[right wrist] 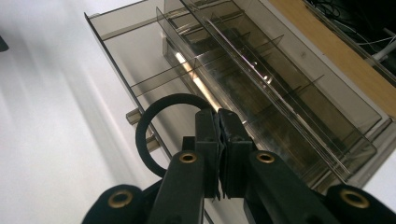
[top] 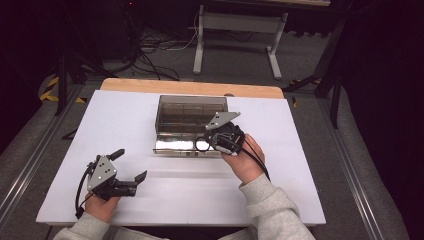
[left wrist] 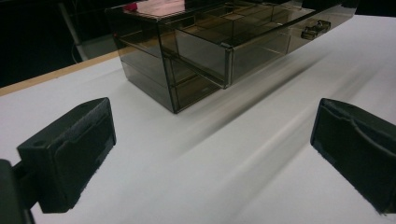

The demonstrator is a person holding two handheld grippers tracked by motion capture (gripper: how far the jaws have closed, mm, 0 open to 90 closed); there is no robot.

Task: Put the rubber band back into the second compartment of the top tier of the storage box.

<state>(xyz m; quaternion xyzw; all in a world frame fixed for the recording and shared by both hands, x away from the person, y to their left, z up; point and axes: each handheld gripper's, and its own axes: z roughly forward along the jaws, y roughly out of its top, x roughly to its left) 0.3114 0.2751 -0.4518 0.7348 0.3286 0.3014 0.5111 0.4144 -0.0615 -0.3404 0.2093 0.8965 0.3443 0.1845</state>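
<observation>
A smoky clear plastic drawer box [top: 190, 109] stands at the middle of the white table, its lower drawer [top: 175, 145] pulled out toward me. My right gripper [top: 209, 142] hangs over the drawer's right end, shut on a thin black ring [top: 201, 145]. In the right gripper view the ring [right wrist: 173, 98] sticks out to the left of the closed jaws [right wrist: 218, 122], above the divided drawer [right wrist: 140, 60]. My left gripper [top: 128, 165] rests near the table's front left, open and holding nothing. Its view shows the box [left wrist: 173, 51] ahead between the wide-apart jaws [left wrist: 215, 154].
The white tabletop [top: 150, 200] has free room in front of and to both sides of the box. A wooden strip [top: 190, 87] runs along the far edge. Beyond it stand a table frame [top: 235, 35] and loose cables [top: 150, 45] on the floor.
</observation>
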